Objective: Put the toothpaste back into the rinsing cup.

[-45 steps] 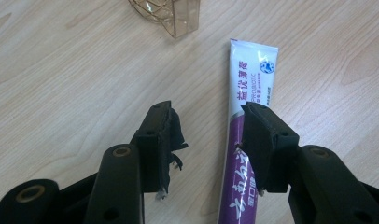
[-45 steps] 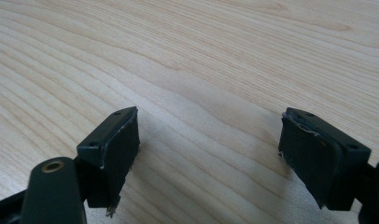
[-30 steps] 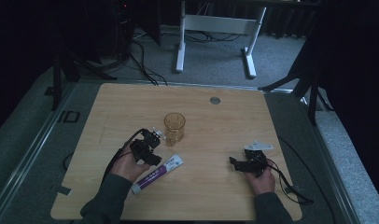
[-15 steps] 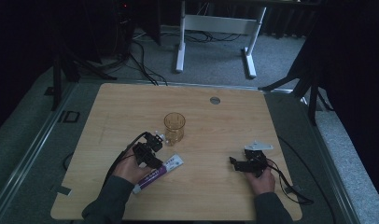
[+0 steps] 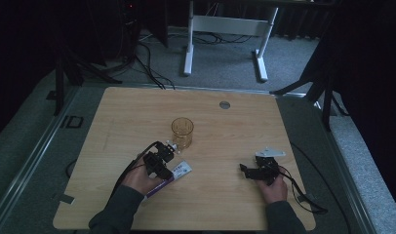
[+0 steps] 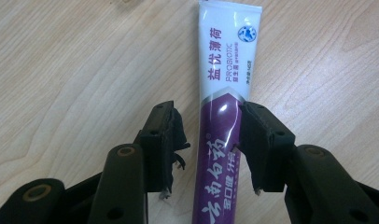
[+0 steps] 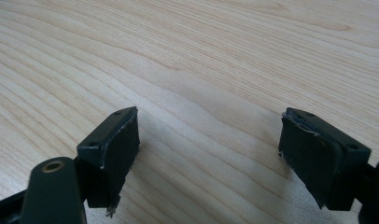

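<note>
The left gripper [image 6: 206, 140] straddles the toothpaste tube [image 6: 220, 121] lying flat between its parted jaws, one pad touching, so an off-centre squeeze could skid it sideways

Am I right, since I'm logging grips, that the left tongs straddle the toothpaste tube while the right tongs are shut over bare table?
Not quite: the right tongs are open over the bare table, as the right gripper view shows. The left tongs do straddle the toothpaste tube.
</note>
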The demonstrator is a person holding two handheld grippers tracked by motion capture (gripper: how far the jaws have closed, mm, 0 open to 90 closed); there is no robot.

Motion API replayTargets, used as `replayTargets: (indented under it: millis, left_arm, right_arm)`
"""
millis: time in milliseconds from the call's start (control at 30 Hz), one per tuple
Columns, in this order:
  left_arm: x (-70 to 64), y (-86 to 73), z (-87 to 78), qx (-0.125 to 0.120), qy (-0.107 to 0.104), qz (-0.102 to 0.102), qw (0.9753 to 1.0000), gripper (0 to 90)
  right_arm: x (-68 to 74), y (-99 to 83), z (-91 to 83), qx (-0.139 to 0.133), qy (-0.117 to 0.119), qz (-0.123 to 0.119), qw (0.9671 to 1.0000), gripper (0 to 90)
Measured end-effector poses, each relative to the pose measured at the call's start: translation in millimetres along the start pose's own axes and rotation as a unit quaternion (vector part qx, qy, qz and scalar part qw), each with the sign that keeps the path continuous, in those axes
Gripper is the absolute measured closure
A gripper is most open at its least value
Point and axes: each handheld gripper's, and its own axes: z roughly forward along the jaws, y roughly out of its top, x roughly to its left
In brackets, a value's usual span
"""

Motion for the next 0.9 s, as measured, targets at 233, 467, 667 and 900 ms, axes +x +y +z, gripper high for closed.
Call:
replayTargets:
  millis: [233, 467, 667, 900]
  left_arm:
    - [-2.5, -2.5, 8.7, 0.009, -0.004, 0.001, 1.0, 56.1]
    - [-6.0, -4.1, 20.1, 0.021, -0.005, 0.001, 0.9998, 56.3]
    - [-6.5, -2.0, 25.7, 0.03, -0.016, 0.002, 0.9994, 58.8]
    - [-8.8, 0.3, 35.6, 0.047, -0.015, 0.002, 0.9988, 58.1]
  right_arm:
    - [0.0, 0.0, 0.0, 0.0, 0.0, 0.0, 1.0, 20.2]
    - [0.0, 0.0, 0.1, 0.0, 0.0, 0.0, 1.0, 20.2]
    - [0.0, 0.0, 0.1, 0.0, 0.0, 0.0, 1.0, 20.2]
    - [0.0, 0.0, 0.1, 0.0, 0.0, 0.0, 1.0, 20.2]
